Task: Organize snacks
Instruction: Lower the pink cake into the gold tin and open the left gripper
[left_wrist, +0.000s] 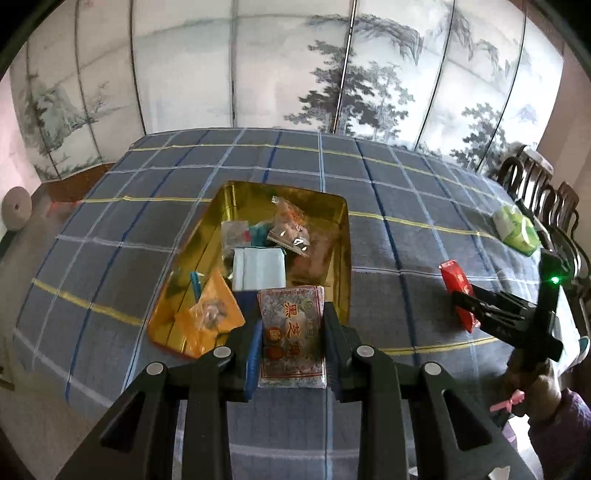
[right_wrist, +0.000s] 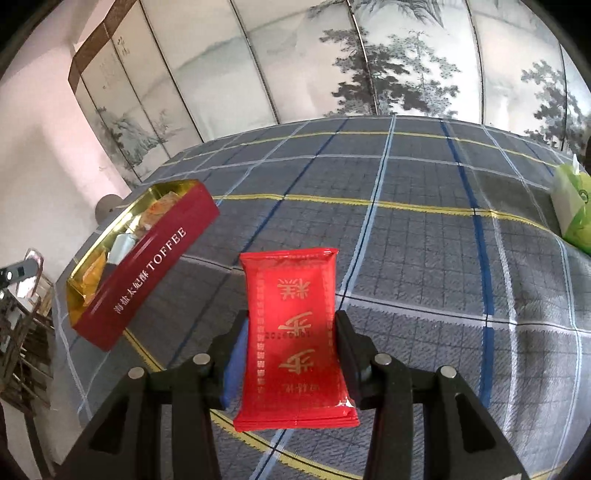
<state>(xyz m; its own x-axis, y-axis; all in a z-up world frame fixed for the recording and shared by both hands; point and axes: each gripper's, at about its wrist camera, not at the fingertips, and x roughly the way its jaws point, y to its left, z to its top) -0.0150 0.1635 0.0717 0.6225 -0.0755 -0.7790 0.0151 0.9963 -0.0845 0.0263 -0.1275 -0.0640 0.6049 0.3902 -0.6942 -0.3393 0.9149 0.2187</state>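
Observation:
My left gripper (left_wrist: 291, 345) is shut on a grey patterned snack packet (left_wrist: 291, 332) with red characters, held just in front of the near edge of a gold-lined tin (left_wrist: 343, 236). The tin holds several wrapped snacks, among them an orange packet (left_wrist: 210, 314) and a white packet (left_wrist: 258, 267). My right gripper (right_wrist: 291, 354) is shut on a red snack packet (right_wrist: 295, 332) above the cloth; it also shows in the left wrist view (left_wrist: 458, 295). The tin's dark red side reads TOFFEE in the right wrist view (right_wrist: 147, 269), to the left of the red packet.
The table is covered by a grey-blue checked cloth (right_wrist: 424, 258). A green and white tissue pack (left_wrist: 517, 230) lies near the far right edge, also in the right wrist view (right_wrist: 572, 206). Chairs (left_wrist: 546, 195) stand at the right. A painted folding screen (left_wrist: 295, 74) stands behind the table.

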